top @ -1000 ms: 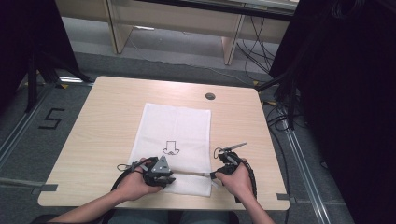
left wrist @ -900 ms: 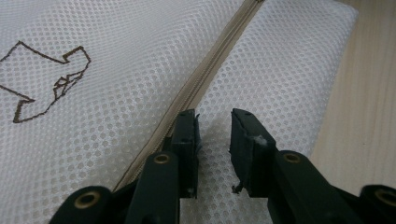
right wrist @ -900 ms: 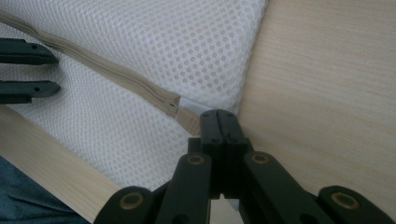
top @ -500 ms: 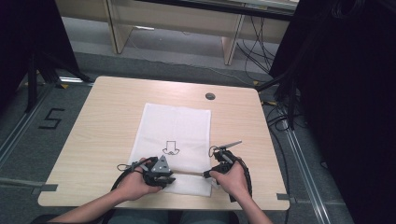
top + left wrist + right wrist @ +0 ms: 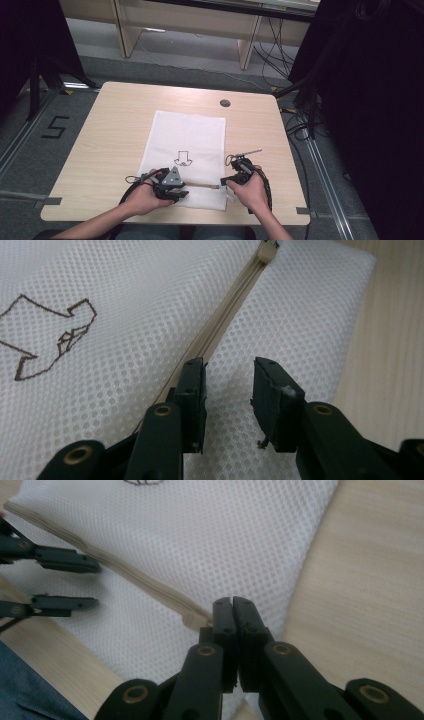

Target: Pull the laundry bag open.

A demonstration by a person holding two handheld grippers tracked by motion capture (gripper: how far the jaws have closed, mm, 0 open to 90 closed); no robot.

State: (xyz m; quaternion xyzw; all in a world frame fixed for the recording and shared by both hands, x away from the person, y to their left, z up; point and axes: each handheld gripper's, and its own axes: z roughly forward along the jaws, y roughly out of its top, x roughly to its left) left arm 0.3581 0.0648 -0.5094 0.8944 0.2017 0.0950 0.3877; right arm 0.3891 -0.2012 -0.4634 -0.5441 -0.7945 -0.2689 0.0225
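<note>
A white mesh bag (image 5: 187, 150) with a small dark outline drawing lies flat on the table, and its tan zipper (image 5: 225, 320) runs along the near edge. My left gripper (image 5: 227, 390) hovers over the zipper's left part. Its jaws have just been opening and stand apart, with bare mesh under the gap and nothing pinched. In the right gripper view it shows at the left (image 5: 95, 585), also parted. My right gripper (image 5: 232, 605) is shut at the zipper's right end, with the zipper pull (image 5: 194, 621) tight against its tips. In the high view both grippers (image 5: 170, 182) (image 5: 235, 175) sit at the bag's near edge.
The wooden table (image 5: 115, 130) has bare board on both sides of the bag and a round cable hole (image 5: 225, 103) at the back right. Its front edge is just behind my hands. Cables trail from both grippers.
My right hand has edged slightly to the left along the bag's near edge. The left hand and the bag stay where they were.
</note>
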